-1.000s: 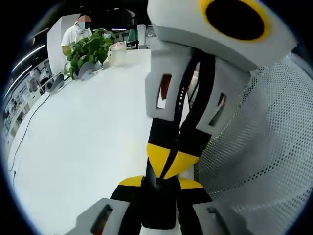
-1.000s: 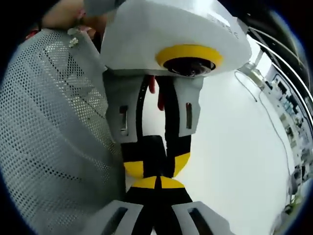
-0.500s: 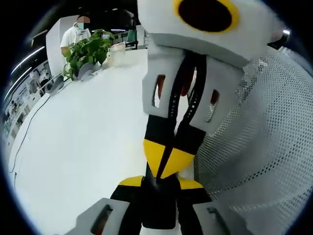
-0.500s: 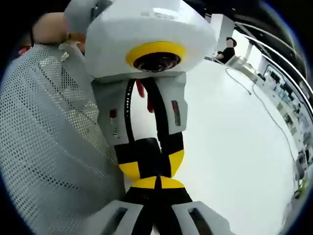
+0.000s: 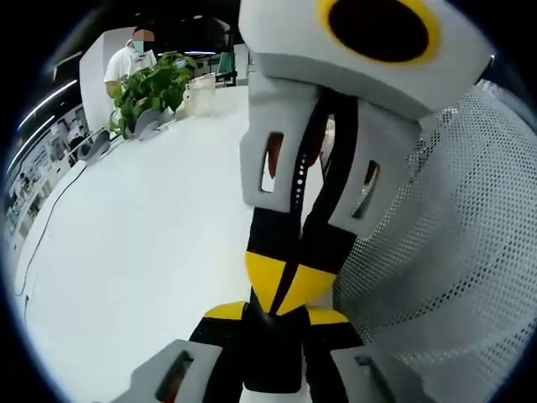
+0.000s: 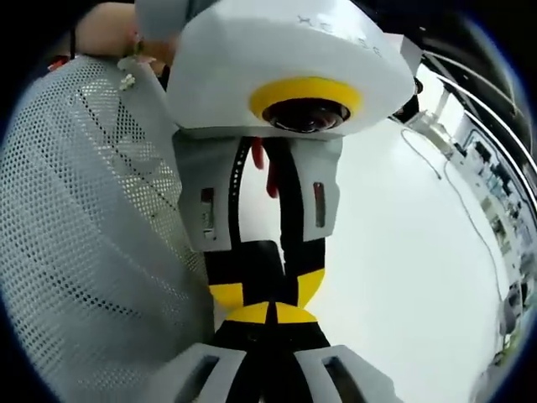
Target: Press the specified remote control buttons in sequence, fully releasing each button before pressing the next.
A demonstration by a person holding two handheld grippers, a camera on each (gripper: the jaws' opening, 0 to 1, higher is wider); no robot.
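- White table (image 5: 143, 252) runs back to a potted plant (image 5: 147, 84); mesh garment (image 6: 84, 252) sits close beside both tongs.
- Views shift slightly from a second ago; tongs remain tip to tip, so no press begun, by my read.
- Left tongs (image 5: 275, 315) and right tongs (image 6: 270, 315): both pressed together.
- Remote control: location can't be made out.

In the left gripper view, the right gripper (image 5: 289, 281) meets the left gripper (image 5: 273, 323) tip to tip above the table (image 5: 143, 252), with a potted plant (image 5: 151, 88) at its far edge and a mesh sleeve (image 5: 453, 252) to the right.
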